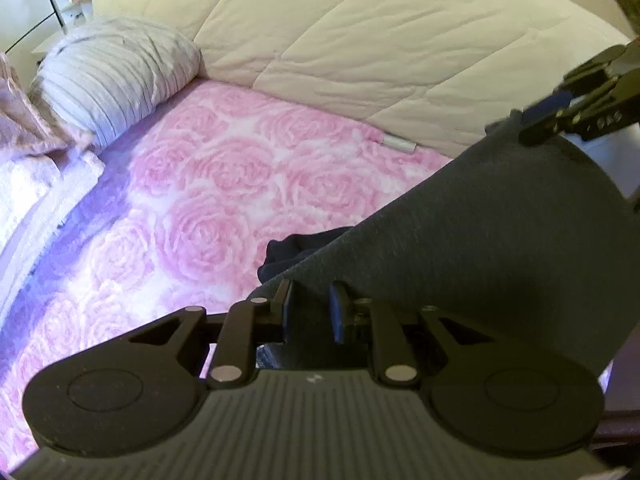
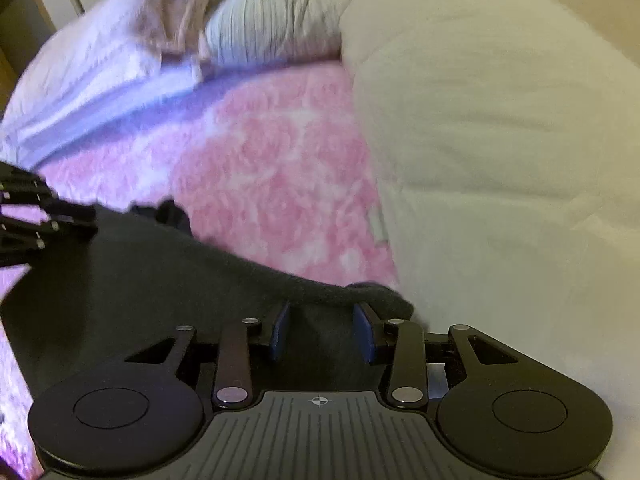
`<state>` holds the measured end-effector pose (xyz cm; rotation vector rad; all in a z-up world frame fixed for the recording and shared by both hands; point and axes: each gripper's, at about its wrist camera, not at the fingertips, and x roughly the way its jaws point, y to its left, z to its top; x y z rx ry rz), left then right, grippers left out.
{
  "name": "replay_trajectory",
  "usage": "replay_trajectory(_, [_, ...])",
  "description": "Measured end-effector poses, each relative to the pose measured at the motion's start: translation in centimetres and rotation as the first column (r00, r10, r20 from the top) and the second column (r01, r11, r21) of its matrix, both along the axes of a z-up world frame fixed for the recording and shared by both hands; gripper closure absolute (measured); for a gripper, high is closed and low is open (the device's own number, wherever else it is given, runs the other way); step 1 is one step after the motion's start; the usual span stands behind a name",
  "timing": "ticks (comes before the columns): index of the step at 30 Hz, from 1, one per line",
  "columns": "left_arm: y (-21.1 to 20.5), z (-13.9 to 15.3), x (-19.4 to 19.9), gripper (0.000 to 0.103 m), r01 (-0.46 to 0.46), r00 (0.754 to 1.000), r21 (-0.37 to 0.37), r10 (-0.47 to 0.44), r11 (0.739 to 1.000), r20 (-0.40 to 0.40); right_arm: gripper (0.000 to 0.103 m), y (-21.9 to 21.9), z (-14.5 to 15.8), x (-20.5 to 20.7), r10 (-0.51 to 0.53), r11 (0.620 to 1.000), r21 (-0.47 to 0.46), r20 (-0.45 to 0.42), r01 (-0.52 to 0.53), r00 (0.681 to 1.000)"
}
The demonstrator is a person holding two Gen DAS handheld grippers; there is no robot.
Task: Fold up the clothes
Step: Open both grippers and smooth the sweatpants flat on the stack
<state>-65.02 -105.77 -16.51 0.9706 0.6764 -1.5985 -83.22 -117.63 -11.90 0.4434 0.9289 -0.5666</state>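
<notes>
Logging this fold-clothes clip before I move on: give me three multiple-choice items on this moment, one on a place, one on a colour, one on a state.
1. Where does the striped pillow lie?
A. Under the dark garment
B. At the far end of the pink bedcover, beside the cream duvet
C. Between the right hand-held gripper's fingers

2. What colour is the garment being held up?
A. Dark grey
B. Pink
C. Cream

3. How is the garment held?
A. Lying flat, untouched
B. By the left hand-held gripper only
C. By both hand-held grippers, stretched between them

Answers:
1 B: the pillow sits on the rose-patterned bedcover, against the duvet.
2 A: the cloth reads dark grey in both views.
3 C: the left hand-held gripper and right hand-held gripper each clamp an edge.
</notes>
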Motion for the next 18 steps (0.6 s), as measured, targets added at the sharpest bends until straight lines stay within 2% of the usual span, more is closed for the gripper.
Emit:
replay_trajectory(3, [1.4, 2.0, 0.1, 0.071, -0.006, 1.0, -0.026, 0.005, 1.0, -0.025, 0.065, 2.4, 2.4, -1.2, -0.002, 0.996, -0.093, 0.072, 0.009, 0.997])
replay_trajectory(6, [3.9, 3.6, 0.1, 0.07, -0.022, 0.998, -0.029, 0.021, 0.999, -0.066, 0.065, 6.1, 3.3, -2.8, 0.006, 0.993, -0.118, 0.084, 0.004, 0.996])
replay_trajectory(9, [5.8, 3.2, -0.2, 0.069, -0.032, 0.994, 0.01, 0.033, 0.999, -0.1, 0.065, 9.4, 2.0, -3.9, -0.001, 0.998, -0.064, 0.055, 0.005, 0.998])
replay_trajectory(11, [6.0, 1.9, -0.9, 0.069, -0.019, 0.997, 0.048, 0.023, 0.999, -0.078, 0.064, 10.7, 0.4, -4.3, -0.026, 0.999, -0.021, 0.044, 0.027, 0.999])
replay_trajectory(13, [6.2, 1.1, -1.5, 0.068, -0.002, 0.999, 0.06, 0.005, 0.998, -0.05, 0.059, 11.9, -0.9, -4.6, -0.048, 0.999, 0.013, 0.036, 0.047, 0.998])
replay_trajectory(16, [6.7, 1.8, -1.5, 0.064, -0.014, 0.999, 0.05, 0.017, 0.999, -0.048, 0.048, 12.7, 0.2, -4.6, -0.048, 0.999, -0.006, 0.046, 0.048, 0.998])
replay_trajectory(17, [7.0, 2.3, -1.5, 0.058, -0.021, 0.999, 0.049, 0.023, 0.999, -0.045, 0.046, 12.9, 0.6, -4.8, -0.063, 0.998, -0.013, 0.049, 0.063, 0.997])
replay_trajectory(18, [7.3, 2.7, -1.5, 0.055, -0.026, 0.999, 0.044, 0.028, 0.999, -0.036, 0.034, 13.2, 1.1, -5.0, -0.081, 0.996, -0.021, 0.054, 0.083, 0.995])
